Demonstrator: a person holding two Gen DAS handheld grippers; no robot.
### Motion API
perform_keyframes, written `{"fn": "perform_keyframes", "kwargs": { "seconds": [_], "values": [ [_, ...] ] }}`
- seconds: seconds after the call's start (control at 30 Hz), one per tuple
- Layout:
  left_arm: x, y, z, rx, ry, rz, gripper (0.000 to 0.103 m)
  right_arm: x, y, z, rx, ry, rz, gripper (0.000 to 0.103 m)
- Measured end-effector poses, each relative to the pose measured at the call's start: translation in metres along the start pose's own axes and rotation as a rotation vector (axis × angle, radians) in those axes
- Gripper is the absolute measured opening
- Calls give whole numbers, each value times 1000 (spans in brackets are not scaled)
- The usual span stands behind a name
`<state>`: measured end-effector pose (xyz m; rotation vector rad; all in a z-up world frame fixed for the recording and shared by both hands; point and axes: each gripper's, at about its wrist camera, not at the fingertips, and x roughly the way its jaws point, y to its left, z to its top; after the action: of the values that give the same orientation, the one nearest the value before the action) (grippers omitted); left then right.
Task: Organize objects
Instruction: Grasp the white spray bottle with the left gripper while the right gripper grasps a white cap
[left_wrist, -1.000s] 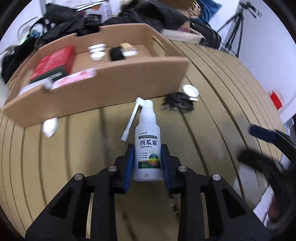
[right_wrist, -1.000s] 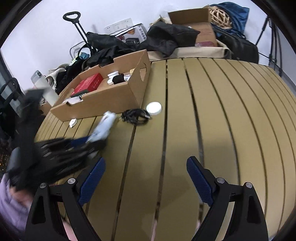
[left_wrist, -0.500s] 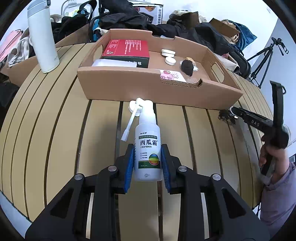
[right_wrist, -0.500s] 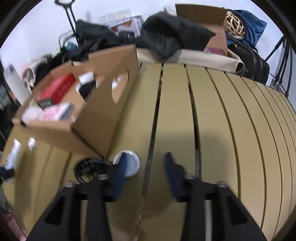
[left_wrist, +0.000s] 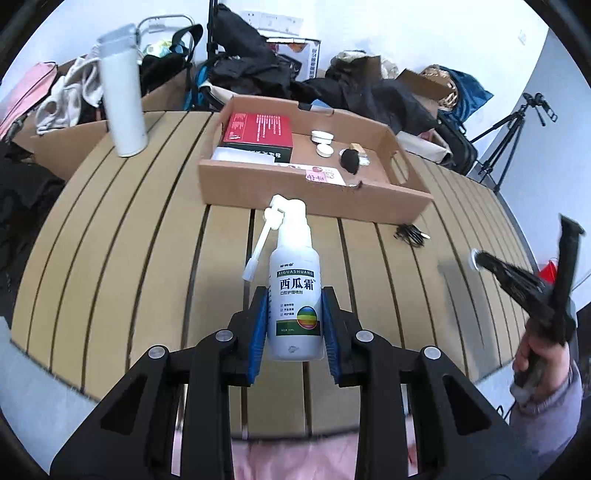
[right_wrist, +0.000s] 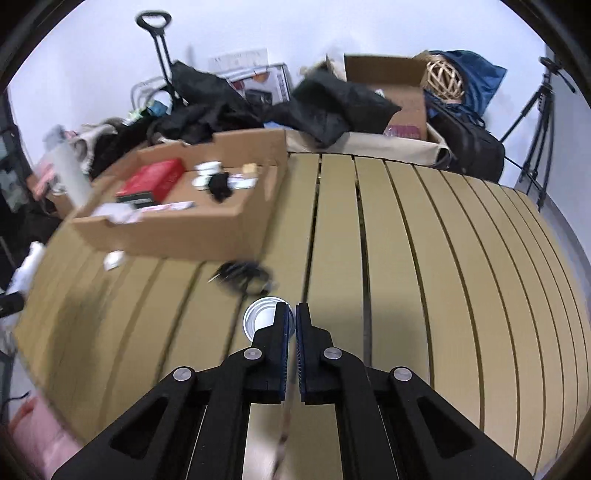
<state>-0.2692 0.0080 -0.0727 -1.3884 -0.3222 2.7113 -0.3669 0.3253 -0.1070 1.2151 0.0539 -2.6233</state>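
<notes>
Between the blue pads of the left hand-held gripper (left_wrist: 293, 325), a white spray bottle (left_wrist: 295, 295) is pinched by its lower body, held clear of the slatted surface (left_wrist: 147, 258), with its long nozzle folded down toward 10 o'clock. The grip sits low on a tall, smooth bottle, so a quick swing could tip or twist it in the pads, and the nozzle could catch the near wall of the cardboard tray (left_wrist: 314, 192) at 12 o'clock if the bottle goes in too low.

The right hand-held gripper (right_wrist: 295, 317) has just been closing, and its jaws now stand pressed almost together on the edge of a small round tin (right_wrist: 264, 321), which shows at 11 o'clock of the tips. Blur makes it unclear whether the pads truly hold the rim or only touch it. A thin rim pinch like that could let the tin pivot or drop on the way up.

Just beyond the tin, at 11 o'clock, a black cable bundle (right_wrist: 243, 275) lies on the surface and could snag a low sweep toward the tray. A small white piece (right_wrist: 114, 258) rests against the tray's front wall, and a white flask (left_wrist: 122, 92) stands at 10 o'clock in the left view, well apart from both paths.
</notes>
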Motion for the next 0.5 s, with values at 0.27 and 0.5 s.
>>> {"fn": "perform_keyframes", "kwargs": {
  "seconds": [0.27, 0.5],
  "values": [
    [-29, -10, -24, 24, -1, -50, 24, -64, 20, -56, 60, 6, 30, 4],
    [-19, -21, 41, 103, -28, -204, 24, -75, 38, -20, 31, -55, 94, 4]
  ]
}}
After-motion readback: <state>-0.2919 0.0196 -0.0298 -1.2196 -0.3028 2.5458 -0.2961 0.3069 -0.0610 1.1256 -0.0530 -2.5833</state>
